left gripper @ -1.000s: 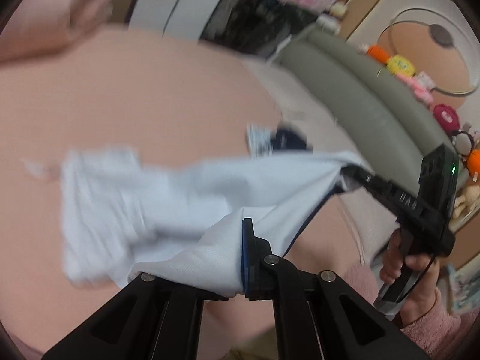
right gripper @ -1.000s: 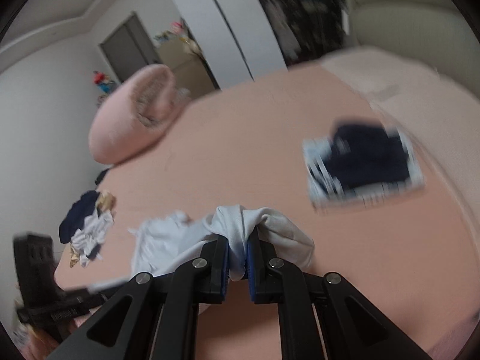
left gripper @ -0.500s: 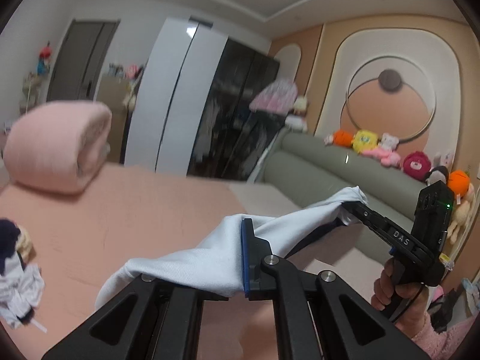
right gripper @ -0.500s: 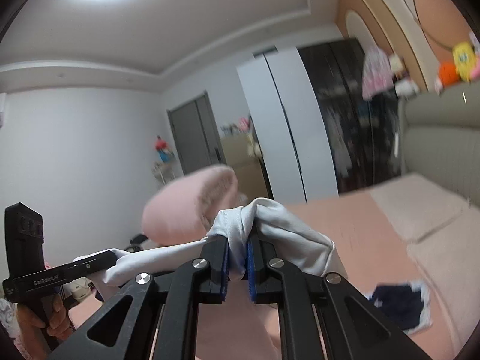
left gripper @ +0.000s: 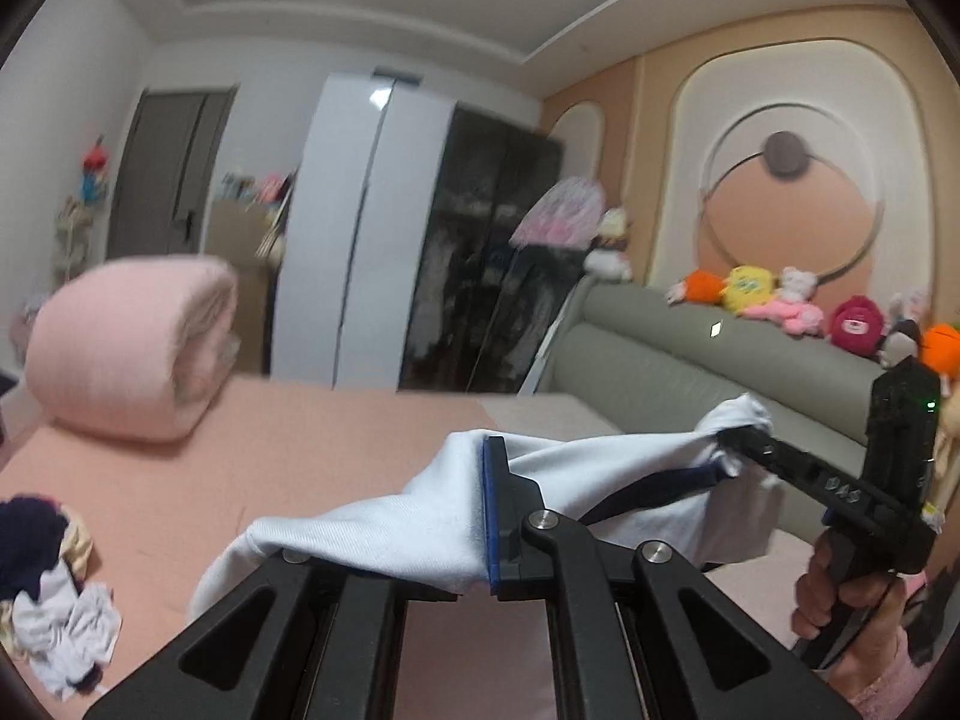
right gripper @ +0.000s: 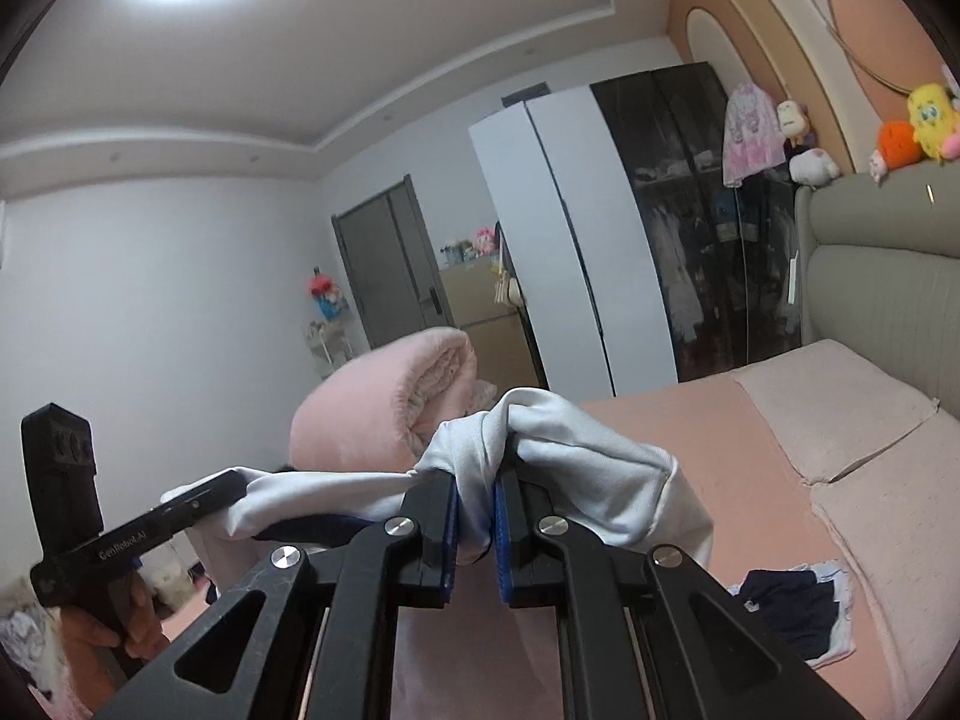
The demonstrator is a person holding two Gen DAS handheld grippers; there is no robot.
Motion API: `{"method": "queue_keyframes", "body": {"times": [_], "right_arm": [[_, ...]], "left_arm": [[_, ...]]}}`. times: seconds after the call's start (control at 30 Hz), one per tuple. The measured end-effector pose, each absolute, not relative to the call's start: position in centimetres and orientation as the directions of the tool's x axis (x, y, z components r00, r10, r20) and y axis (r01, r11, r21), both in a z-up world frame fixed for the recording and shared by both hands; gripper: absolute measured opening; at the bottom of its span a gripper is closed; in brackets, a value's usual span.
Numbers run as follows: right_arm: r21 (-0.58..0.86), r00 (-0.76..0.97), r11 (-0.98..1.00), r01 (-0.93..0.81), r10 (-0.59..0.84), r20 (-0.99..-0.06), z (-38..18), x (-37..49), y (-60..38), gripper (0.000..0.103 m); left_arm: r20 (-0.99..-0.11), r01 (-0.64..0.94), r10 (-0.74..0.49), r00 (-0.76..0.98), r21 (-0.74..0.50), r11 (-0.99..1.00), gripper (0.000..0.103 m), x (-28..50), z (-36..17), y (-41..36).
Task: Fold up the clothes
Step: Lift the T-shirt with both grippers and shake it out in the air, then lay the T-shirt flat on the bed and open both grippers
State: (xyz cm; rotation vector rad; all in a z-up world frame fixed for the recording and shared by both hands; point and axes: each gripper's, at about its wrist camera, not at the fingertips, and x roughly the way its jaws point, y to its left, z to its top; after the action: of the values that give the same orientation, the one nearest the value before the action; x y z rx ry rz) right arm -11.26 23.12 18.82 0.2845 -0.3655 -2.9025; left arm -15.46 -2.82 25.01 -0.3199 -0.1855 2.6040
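White garment (left gripper: 420, 522) hangs in the air above the bed, stretched between the two grippers. The left gripper (left gripper: 474, 510) is clamped on one bunch of its fabric: in the left wrist view the cloth drapes over and hides the left finger, while the blue-padded right finger (left gripper: 495, 516) presses against it. The right gripper (right gripper: 477, 516) is closed to a narrow slot on another bunch, with white cloth pinched between its blue pads (right gripper: 503, 534) and spilling over both finger tops. In the left wrist view the right gripper (left gripper: 735, 441) appears at the right, its tips buried in a knot of fabric; in the right wrist view the left gripper (right gripper: 231, 489) shows at the left, its tip in the cloth.

The garment's long axis runs roughly level from one gripper to the other, sagging a little between them, and a dark navy edge (left gripper: 654, 489) shows along its underside. Loose ends droop below each grip.

Beneath lies the pink bed sheet (left gripper: 300, 438). A folded navy and white garment (right gripper: 792, 612) rests flat on it near the pillows (right gripper: 840, 420). A rolled pink blanket (left gripper: 132, 348) sits at the far end, and a heap of unfolded clothes (left gripper: 54, 588) lies at the near left edge. A grey padded headboard (left gripper: 690, 372) carries a row of plush toys (left gripper: 780, 300).
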Motion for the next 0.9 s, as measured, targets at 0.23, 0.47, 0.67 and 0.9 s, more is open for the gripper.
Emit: {"method": "queue_keyframes", "body": {"times": [0.23,0.47,0.67,0.9], "right_arm": [[0.206,-0.981,-0.967,0.149,-0.171,-0.092,19.4,-6.5,22.3,0.008],[0.182,-0.982,-0.970,0.164,-0.178,-0.066,21.3,-3.9,21.3,0.008],[0.157,-0.979,-0.976,0.149,-0.168,-0.115,21.7,-6.0,20.8,0.008],[0.185,-0.921,-0.982,0.038,-0.107,-0.374,13.6,-20.1,22.1,0.010]], "left_arm": [[-0.141,-0.497,0.523,-0.840,-0.185,-0.848,0.003,-11.8,26.1,-3.4],[-0.126,-0.496,0.523,-0.843,-0.190,-0.847,0.003,-10.7,27.4,-4.0],[-0.221,-0.464,0.508,-0.833,-0.222,-0.858,0.003,-15.1,26.1,-3.6],[-0.508,-0.374,0.438,-0.742,-0.229,-0.899,0.004,-31.8,15.9,-0.2]]}}
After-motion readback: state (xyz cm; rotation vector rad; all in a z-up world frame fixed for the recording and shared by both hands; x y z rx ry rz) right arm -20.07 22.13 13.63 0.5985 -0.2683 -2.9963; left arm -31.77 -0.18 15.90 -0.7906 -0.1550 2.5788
